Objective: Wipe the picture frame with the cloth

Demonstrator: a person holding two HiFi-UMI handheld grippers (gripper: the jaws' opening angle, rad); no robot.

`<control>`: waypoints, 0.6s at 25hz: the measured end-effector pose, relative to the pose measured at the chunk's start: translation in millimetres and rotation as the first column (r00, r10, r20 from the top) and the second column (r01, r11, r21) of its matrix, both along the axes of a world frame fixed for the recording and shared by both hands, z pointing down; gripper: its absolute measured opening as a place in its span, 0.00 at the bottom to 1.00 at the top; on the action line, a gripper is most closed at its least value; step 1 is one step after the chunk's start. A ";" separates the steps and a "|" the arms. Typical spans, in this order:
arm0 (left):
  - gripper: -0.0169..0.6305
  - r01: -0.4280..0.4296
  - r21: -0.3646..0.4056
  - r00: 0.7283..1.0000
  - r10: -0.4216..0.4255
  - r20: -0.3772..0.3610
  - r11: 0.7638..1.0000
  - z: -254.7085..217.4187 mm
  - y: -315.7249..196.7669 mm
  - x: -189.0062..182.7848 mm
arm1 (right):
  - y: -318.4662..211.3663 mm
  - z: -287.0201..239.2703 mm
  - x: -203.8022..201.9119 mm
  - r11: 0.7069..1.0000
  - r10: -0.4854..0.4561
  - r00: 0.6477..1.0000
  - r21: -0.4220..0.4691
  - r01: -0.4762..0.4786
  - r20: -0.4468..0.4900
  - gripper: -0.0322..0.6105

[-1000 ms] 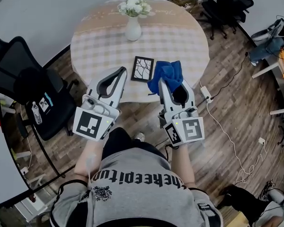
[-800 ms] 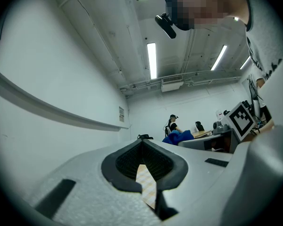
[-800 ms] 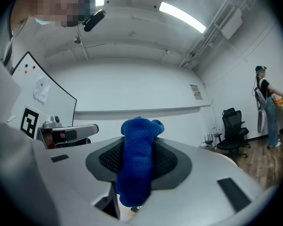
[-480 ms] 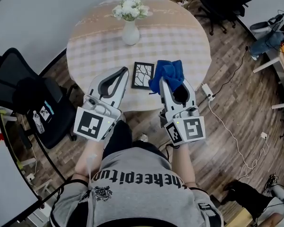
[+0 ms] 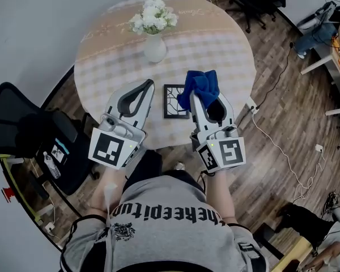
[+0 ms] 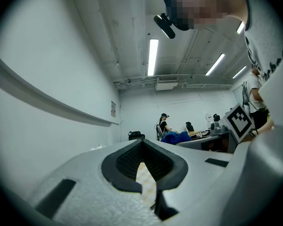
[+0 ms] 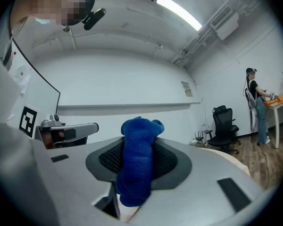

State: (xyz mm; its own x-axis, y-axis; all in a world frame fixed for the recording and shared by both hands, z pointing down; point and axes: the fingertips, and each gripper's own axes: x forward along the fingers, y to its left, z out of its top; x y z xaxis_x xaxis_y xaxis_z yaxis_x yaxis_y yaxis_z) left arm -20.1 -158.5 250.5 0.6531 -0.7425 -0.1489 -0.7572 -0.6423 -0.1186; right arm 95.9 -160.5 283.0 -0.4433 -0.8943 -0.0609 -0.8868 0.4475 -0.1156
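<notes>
**Step in hand:** bringing the cloth down to the frame. By my reading, wiping has not yet begun.

**Right gripper** point(image 5: 203, 99): your jaws are closed on the blue cloth point(image 5: 199, 85). A thick fold is pinched between the pads, and a loose bunch stands out past the tips.

**Left gripper** point(image 5: 148, 86): your jaws meet at the tips and hold nothing. Only the checked surface point(image 5: 102, 67) shows through their loop.

**Picture frame** point(image 5: 173, 102): dark, lying flat close to the surface's near edge. It sits between your two sets of jaws, just beside the right ones. In the head view the cloth overlaps its far right corner; whether the two touch cannot be told.

**Vase of white flowers** point(image 5: 154, 45): stands toward the far edge, well apart from the frame.

**Handling:**
- Lower the right jaws so that the loose bunch, not the hard tips, meets the frame's face.
- The frame looks light and likely to slide, so set your left jaws against its left edge to steady it.
- Stroke toward the middle of the surface, never off the near edge.
</notes>
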 end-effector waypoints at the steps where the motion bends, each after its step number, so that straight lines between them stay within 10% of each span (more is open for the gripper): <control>1: 0.05 -0.011 0.000 1.000 0.011 -0.002 1.000 0.4 -6.2 -1.7 | -5.1 0.8 -2.2 1.000 0.009 1.000 -0.003 -0.009 -0.002 0.28; 15: 0.05 -0.117 -0.062 0.993 0.117 0.003 0.991 22.5 -84.1 -20.7 | -73.3 30.4 -27.9 0.992 0.102 0.995 -0.075 -0.103 -0.020 0.28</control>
